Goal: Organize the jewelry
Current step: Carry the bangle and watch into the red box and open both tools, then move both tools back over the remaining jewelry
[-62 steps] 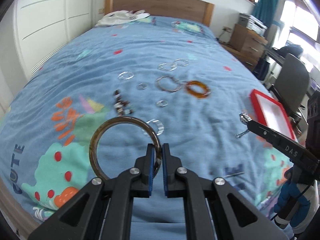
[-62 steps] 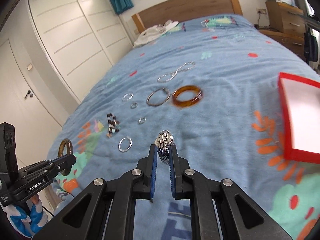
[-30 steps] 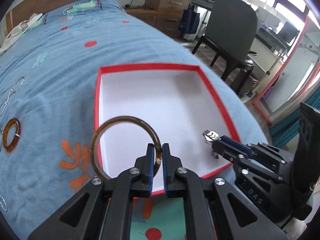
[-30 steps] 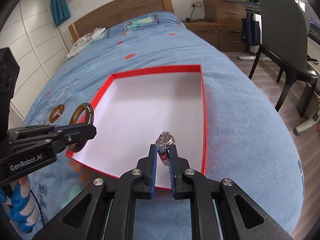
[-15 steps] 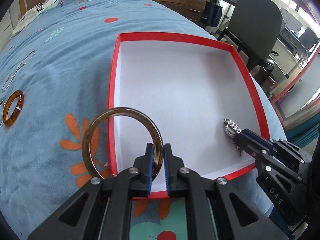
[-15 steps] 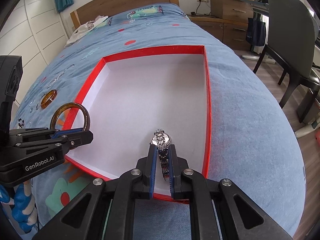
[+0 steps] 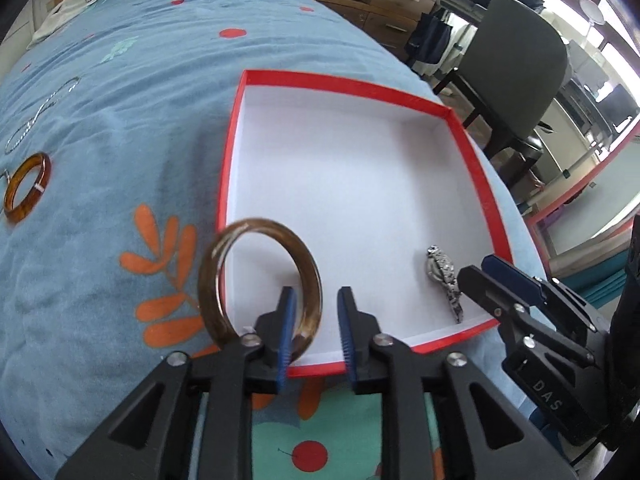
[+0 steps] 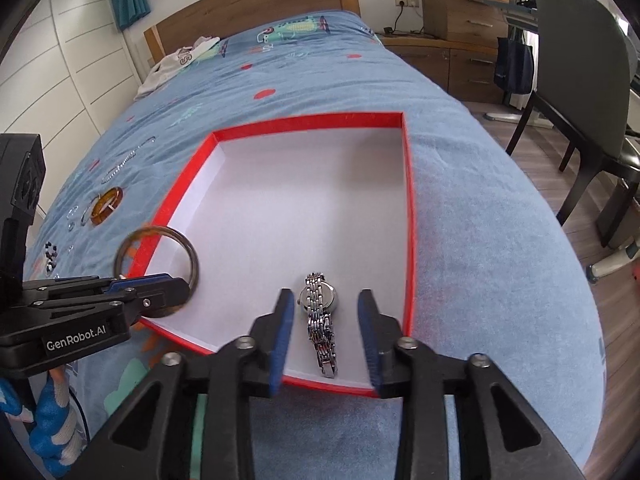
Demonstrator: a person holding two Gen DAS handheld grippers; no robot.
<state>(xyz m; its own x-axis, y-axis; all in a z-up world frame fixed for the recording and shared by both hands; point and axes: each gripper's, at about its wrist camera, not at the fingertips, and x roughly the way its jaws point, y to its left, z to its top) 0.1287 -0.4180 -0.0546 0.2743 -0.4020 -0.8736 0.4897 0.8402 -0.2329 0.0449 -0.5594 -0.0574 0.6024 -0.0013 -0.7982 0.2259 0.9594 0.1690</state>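
Observation:
A red box with a white floor (image 7: 344,80) (image 8: 312,122) lies on the blue bedspread. My left gripper (image 7: 316,330) (image 8: 160,284) hangs over the box's near left corner, its jaws opening. A brown bangle (image 7: 209,284) (image 8: 160,232) stands blurred between them, leaning on the left pad, with a gap to the right pad. My right gripper (image 8: 324,332) (image 7: 500,276) is over the near right corner, its jaws also opening. A silver watch (image 8: 322,300) (image 7: 440,270) lies flat on the box floor between them, touching neither pad.
An amber bangle (image 7: 26,186) (image 8: 106,200), a chain (image 7: 40,114), rings and dark beads (image 8: 50,254) lie on the bed left of the box. A grey chair (image 7: 512,60), wooden drawers (image 8: 460,8) and the floor lie past the bed's right edge.
Both grippers carried their pieces from the bed over to the red box. Both pairs of jaws have now parted; the watch has dropped onto the box floor and the bangle has tilted loose.

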